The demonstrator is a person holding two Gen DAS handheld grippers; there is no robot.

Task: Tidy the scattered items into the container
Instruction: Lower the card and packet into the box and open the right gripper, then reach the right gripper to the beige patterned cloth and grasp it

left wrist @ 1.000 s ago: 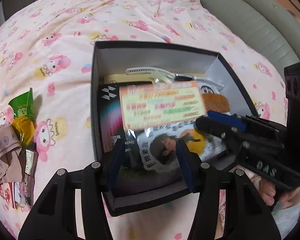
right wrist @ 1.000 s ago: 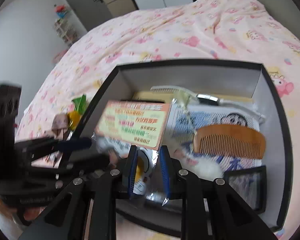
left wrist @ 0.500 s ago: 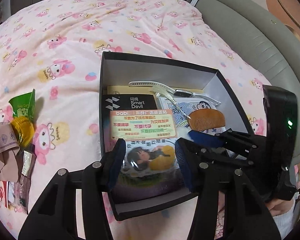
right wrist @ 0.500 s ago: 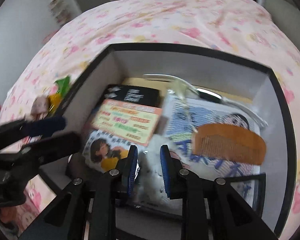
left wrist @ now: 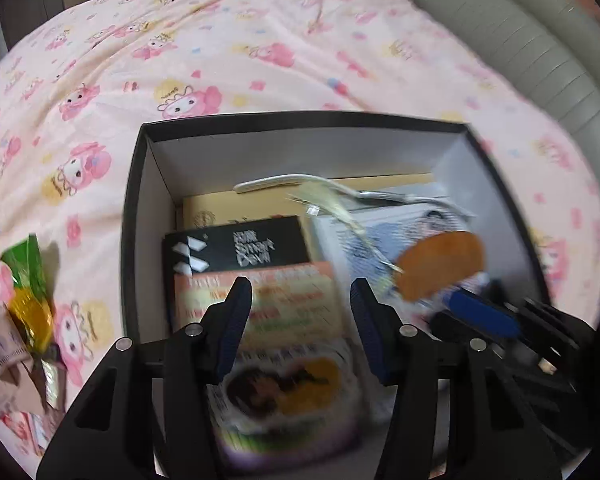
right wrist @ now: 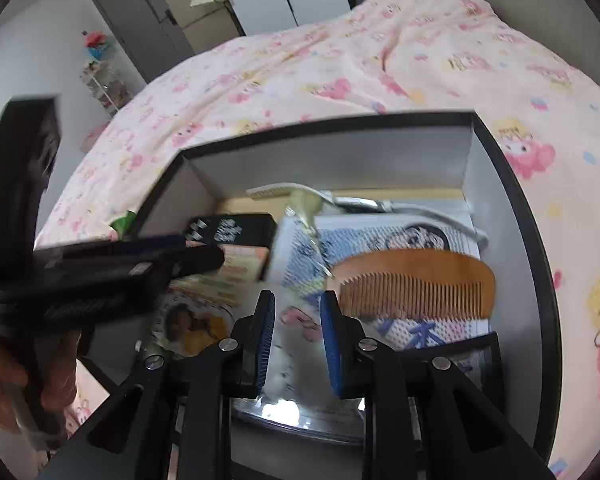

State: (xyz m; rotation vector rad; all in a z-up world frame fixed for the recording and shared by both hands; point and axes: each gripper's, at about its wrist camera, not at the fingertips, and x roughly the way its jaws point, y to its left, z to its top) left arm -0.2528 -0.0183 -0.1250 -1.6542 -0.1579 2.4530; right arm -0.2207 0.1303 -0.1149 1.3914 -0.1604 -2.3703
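A black box (left wrist: 132, 216) with grey inner walls (right wrist: 332, 156) sits on the pink bedspread. Inside lie a snack packet with an orange label (left wrist: 276, 304), a black carton (left wrist: 236, 248), a wooden comb (right wrist: 416, 280), a cartoon-printed pack (right wrist: 380, 240) and a white hair clip (left wrist: 284, 182). My left gripper (left wrist: 300, 312) is open and empty above the packet. My right gripper (right wrist: 298, 336) hovers over the box's near side, jaws a little apart and holding nothing. Several loose items lie outside the box on the left: a green and gold wrapper (left wrist: 30, 280) and brown sachets (left wrist: 8, 368).
The pink cartoon bedspread (left wrist: 220, 52) surrounds the box. A grey padded headboard (left wrist: 512, 40) runs along the right. Cabinets and a shelf (right wrist: 148, 20) stand beyond the bed.
The right gripper let go of the snack packet, which now lies in the box, and its jaws opened slightly. The left gripper moved forward over the box.
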